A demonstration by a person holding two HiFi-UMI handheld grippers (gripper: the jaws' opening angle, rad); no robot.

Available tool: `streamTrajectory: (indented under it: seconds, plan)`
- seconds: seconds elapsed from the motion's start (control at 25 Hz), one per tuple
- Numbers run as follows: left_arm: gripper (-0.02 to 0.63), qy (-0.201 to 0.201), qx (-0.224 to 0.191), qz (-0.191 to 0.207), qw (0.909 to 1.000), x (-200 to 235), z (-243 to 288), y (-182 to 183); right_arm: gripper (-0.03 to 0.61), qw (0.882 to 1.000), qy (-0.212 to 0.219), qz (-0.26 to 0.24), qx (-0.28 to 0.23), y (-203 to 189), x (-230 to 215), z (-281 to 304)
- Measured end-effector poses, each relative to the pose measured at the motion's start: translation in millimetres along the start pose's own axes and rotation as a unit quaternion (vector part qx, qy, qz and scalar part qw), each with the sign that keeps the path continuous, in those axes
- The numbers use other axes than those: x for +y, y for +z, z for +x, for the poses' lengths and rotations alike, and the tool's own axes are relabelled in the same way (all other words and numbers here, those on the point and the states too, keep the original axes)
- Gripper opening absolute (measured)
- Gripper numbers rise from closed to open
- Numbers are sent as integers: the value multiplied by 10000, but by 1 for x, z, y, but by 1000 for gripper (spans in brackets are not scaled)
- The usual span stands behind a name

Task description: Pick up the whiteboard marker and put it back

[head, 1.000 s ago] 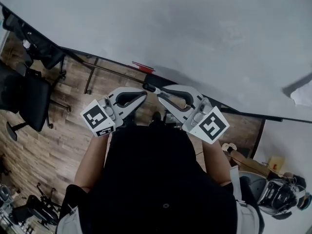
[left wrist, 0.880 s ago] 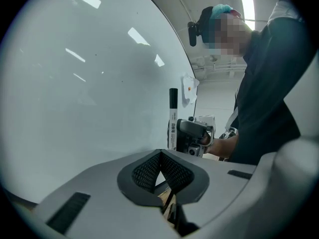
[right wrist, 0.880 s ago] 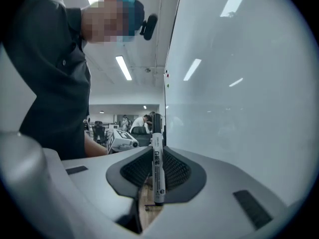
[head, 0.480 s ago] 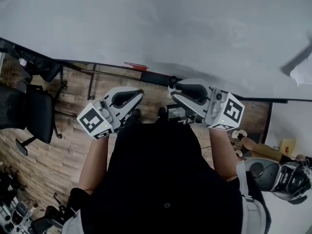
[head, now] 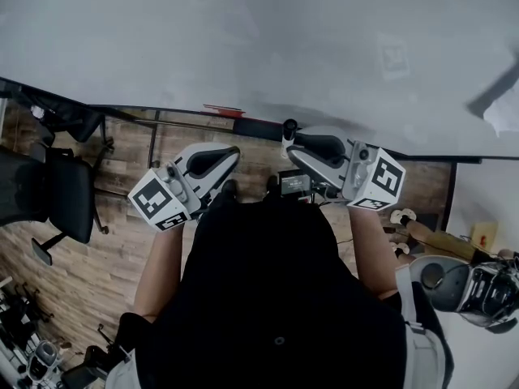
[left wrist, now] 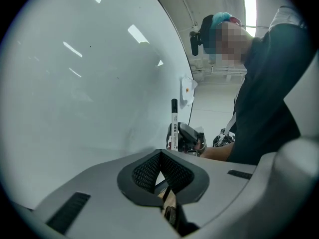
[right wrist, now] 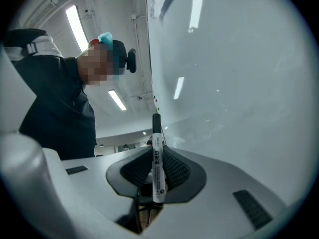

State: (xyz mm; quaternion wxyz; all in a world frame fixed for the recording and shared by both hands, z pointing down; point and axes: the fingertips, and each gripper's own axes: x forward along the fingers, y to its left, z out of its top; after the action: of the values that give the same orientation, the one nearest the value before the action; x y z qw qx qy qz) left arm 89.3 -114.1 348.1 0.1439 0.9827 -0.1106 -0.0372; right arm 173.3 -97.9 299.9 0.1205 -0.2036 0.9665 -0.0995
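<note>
My right gripper [right wrist: 155, 156] is shut on the whiteboard marker [right wrist: 157, 169], a white barrel with print and a black cap, standing upright between the pads. In the head view this right gripper [head: 292, 140] is close to the whiteboard's [head: 268, 39] lower edge, with the marker's black cap [head: 288, 128] poking up. The left gripper [head: 233, 154] is held beside it at the left, shut with nothing in it. From the left gripper view [left wrist: 160, 156] the marker [left wrist: 174, 126] shows upright next to the whiteboard [left wrist: 84, 83].
A red object [head: 223, 109] lies on the ledge along the board's lower edge. A black office chair [head: 57, 193] stands on the wood floor at the left. Equipment [head: 474, 290] sits at the lower right. The person's black torso [head: 276, 298] fills the lower middle.
The right gripper with the marker has swung to the right and up toward the board's lower edge. The left gripper has hardly moved.
</note>
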Motion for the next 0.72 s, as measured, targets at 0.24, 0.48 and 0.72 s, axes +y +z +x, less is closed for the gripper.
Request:
streamTrajectory:
  seconds: [0.24,0.48,0.72]
  plan:
    - [12,25,-121,-133,9998,2,0,5,74,10000,-4,17,59,-2,-2,0]
    - [12,47,-110,-117,9999,4,3,5,74,10000,38,35,52,-2,-6,-1]
    - [12,42,-140,-115,9998,2,5,8,74,10000,40,-59,55,4,-5,2]
